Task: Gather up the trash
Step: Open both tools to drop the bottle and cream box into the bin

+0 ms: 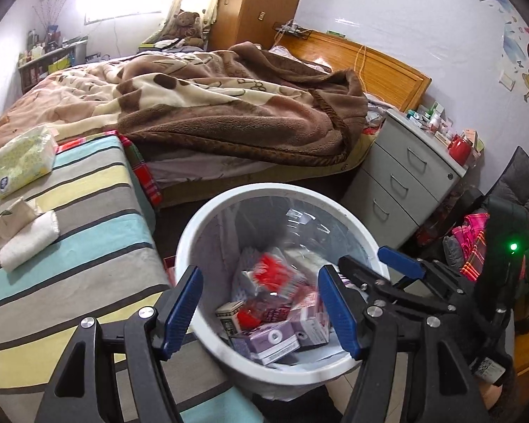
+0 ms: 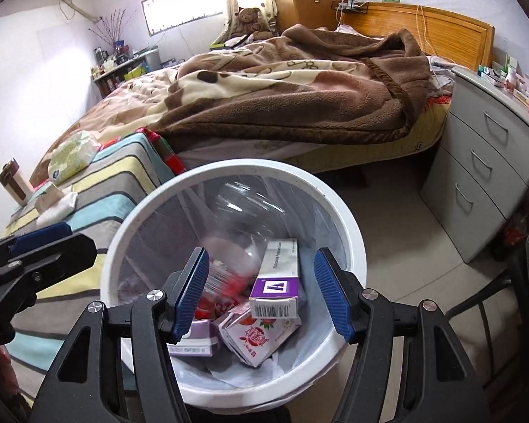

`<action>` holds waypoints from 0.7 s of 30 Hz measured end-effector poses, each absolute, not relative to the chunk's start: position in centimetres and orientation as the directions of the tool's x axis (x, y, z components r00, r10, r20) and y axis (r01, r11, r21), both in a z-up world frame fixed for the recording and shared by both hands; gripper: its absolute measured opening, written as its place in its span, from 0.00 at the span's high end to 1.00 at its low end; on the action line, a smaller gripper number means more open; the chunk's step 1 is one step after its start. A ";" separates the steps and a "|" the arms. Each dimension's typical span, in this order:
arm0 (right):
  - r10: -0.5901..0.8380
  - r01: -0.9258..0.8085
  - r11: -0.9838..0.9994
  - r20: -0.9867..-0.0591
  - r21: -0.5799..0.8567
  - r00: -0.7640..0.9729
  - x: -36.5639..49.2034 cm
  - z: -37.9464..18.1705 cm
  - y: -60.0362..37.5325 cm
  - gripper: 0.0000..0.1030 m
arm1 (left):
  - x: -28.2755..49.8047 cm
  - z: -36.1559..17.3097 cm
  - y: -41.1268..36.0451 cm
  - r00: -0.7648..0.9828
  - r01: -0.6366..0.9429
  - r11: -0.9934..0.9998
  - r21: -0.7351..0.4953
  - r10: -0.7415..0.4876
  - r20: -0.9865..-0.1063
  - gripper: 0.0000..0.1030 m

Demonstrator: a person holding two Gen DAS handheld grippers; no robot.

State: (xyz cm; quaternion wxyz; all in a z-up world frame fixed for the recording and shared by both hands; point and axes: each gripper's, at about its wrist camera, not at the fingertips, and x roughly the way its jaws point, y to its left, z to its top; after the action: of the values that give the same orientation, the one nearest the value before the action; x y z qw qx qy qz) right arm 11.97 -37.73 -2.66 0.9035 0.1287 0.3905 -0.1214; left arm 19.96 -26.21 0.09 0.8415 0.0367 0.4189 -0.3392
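Note:
A white round trash bin with a clear liner stands on the floor beside the striped bench; it also shows in the right wrist view. It holds purple cartons, a white-purple box, a strawberry carton and a blurred red-and-clear wrapper that looks mid-fall. My left gripper is open and empty above the bin. My right gripper is open and empty above the bin; it also shows in the left wrist view. A crumpled paper lies on the bench.
The striped bench at left carries a tissue pack, a folded white cloth and a cup. Behind is a bed with a brown blanket. A grey drawer unit and a chair stand at right.

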 end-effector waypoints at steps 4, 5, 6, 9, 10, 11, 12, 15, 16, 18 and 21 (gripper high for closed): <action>-0.110 0.314 0.937 -0.722 0.155 0.683 12.0 -2.1 -37.2 0.38 | 20.0 0.5 -24.6 0.441 0.586 0.780 -0.218 -0.533 -0.722 0.34; -0.107 0.312 0.937 -0.719 0.158 0.687 12.1 -2.0 -37.1 0.38 | 20.0 0.6 -24.1 0.447 0.580 0.785 -0.217 -0.530 -0.720 0.34; -0.103 0.306 0.938 -0.715 0.162 0.692 12.1 -1.8 -36.8 0.38 | 20.0 0.7 -23.8 0.454 0.576 0.788 -0.216 -0.529 -0.717 0.34; -0.096 0.296 0.940 -0.703 0.168 0.705 12.2 -1.5 -36.0 0.38 | 20.0 1.1 -22.4 0.476 0.563 0.800 -0.208 -0.520 -0.709 0.34; -0.090 0.289 0.942 -0.699 0.172 0.710 12.3 -1.4 -35.7 0.38 | 19.9 1.2 -22.0 0.483 0.560 0.803 -0.204 -0.517 -0.707 0.34; -0.086 0.284 0.943 -0.694 0.175 0.715 12.4 -1.3 -35.5 0.38 | 19.9 1.4 -21.5 0.490 0.556 0.806 -0.203 -0.515 -0.703 0.34; -0.080 0.277 0.944 -0.687 0.181 0.723 12.4 -1.2 -35.2 0.38 | 19.9 1.6 -20.9 0.497 0.550 0.809 -0.206 -0.516 -0.698 0.34; -0.058 0.254 0.947 -0.674 0.197 0.737 12.7 -1.0 -34.5 0.38 | 19.9 1.8 -19.4 0.513 0.536 0.818 -0.209 -0.512 -0.689 0.34; -0.052 0.247 0.948 -0.670 0.200 0.740 12.8 -0.9 -34.2 0.38 | 19.9 1.9 -18.9 0.519 0.532 0.821 -0.208 -0.510 -0.686 0.34; -0.040 0.233 0.951 -0.665 0.204 0.746 13.0 -0.8 -33.5 0.38 | 20.1 2.0 -17.8 0.528 0.518 0.828 -0.212 -0.505 -0.683 0.34; -0.018 0.207 0.956 -0.660 0.209 0.751 13.4 -0.8 -32.4 0.38 | 20.5 2.0 -16.1 0.546 0.489 0.844 -0.219 -0.492 -0.678 0.34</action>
State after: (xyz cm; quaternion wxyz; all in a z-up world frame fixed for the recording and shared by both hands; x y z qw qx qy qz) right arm 13.38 -32.39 -0.82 0.9257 0.1357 0.3478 -0.0607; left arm 20.46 -16.07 2.01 0.8791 -0.0019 0.3864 -0.2790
